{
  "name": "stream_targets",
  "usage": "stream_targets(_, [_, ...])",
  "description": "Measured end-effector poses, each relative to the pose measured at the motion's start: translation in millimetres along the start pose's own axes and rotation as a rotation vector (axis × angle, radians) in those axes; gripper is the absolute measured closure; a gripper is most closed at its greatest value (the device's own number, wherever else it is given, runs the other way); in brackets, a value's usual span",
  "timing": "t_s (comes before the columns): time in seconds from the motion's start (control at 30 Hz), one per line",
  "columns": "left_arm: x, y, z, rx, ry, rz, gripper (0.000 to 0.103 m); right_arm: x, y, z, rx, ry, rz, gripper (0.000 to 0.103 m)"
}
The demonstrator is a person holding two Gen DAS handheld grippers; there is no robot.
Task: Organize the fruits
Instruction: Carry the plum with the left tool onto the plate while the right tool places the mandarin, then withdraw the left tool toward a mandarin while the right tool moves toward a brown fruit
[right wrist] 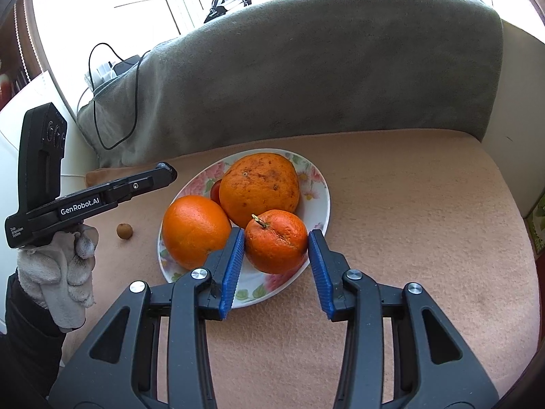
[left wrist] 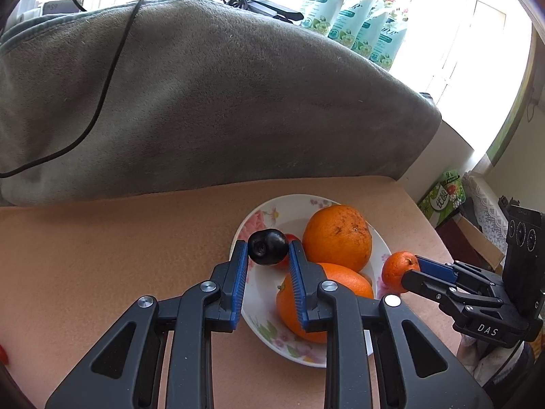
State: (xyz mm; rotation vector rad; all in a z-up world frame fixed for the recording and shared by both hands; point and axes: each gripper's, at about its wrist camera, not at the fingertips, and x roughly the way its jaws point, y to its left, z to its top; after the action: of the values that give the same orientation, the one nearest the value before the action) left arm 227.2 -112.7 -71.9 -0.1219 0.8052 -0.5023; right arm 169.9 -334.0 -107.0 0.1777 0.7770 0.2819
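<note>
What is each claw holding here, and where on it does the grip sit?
The left claw pinches a small round dark purple fruit at its opposite sides, near the pad tips. The right claw clamps a small wrinkled orange mandarin across its middle.

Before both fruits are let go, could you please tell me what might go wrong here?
The dark plum sits only at the left gripper tips; it could slip out. The plate is crowded, so the mandarin in the right gripper may roll off the rim beside the oranges.
</note>
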Motion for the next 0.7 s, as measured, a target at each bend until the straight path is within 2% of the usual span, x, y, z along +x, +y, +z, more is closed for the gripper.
stream_targets(0.13, [0, 0, 1, 0.003, 0.001, -0.002, 0.072, -1, 2, 1, -0.009, -0.007, -0.001, 0.06])
stream_targets(0.2, [-1, 0, 1, 0.002, -0.002, -0.002, 0.067, -2, 4, 2, -0.016, -0.014, -0.009, 0.043])
stream_targets(0.33, [-5, 0, 1, 0.001, -0.011, 0.01, 0.066, -5, 7, 4, -0.025, -0.024, -0.011, 0.041])
stream_targets(0.4, [-8, 0, 1, 0.003, -0.016, 0.015, 0.057, -5, 9, 4, -0.028, -0.022, -0.013, 0.039])
stream_targets(0.53, [-13, 1, 0, -0.001, -0.025, 0.022, 0.047, -7, 13, 3, -0.032, -0.03, -0.014, 0.028])
stream_targets(0.6, [-15, 1, -1, -0.007, -0.03, 0.032, 0.038, -9, 14, 3, -0.031, -0.03, -0.014, 0.024])
stream_targets(0.7, [-20, 1, -2, -0.011, -0.034, 0.037, 0.034, -12, 15, 2, -0.029, -0.033, -0.01, 0.017])
